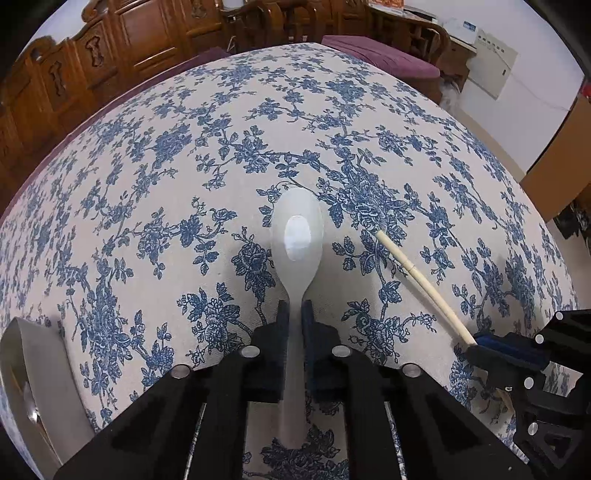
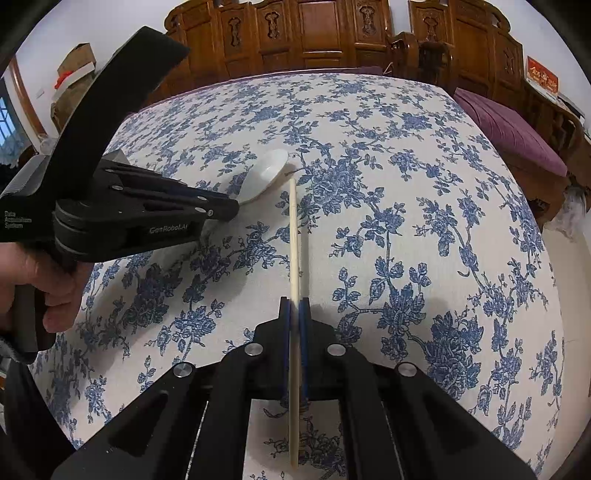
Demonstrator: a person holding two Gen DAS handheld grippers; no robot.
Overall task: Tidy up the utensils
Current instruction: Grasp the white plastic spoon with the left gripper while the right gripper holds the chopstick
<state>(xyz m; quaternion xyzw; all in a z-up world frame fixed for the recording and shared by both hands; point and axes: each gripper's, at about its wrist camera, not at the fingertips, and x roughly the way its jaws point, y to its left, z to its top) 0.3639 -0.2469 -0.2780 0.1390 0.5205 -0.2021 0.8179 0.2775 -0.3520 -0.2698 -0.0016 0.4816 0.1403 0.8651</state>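
Note:
My left gripper [image 1: 294, 308] is shut on the handle of a white ceramic spoon [image 1: 297, 236], bowl pointing away over the blue-flowered tablecloth. The spoon's bowl also shows in the right wrist view [image 2: 267, 173], sticking out of the left gripper [image 2: 225, 210]. My right gripper [image 2: 294, 304] is shut on a pale wooden chopstick [image 2: 294, 236] that points straight ahead. In the left wrist view the chopstick [image 1: 417, 277] runs diagonally from the right gripper [image 1: 476, 341] toward the spoon.
A pale holder [image 1: 40, 387] with metal utensils inside stands at the lower left. The tablecloth [image 1: 184, 155] covers the table. Carved wooden chairs [image 2: 332, 33] and purple cushions [image 2: 509, 133] ring the far edges. Cardboard boxes [image 2: 74, 70] stand beyond.

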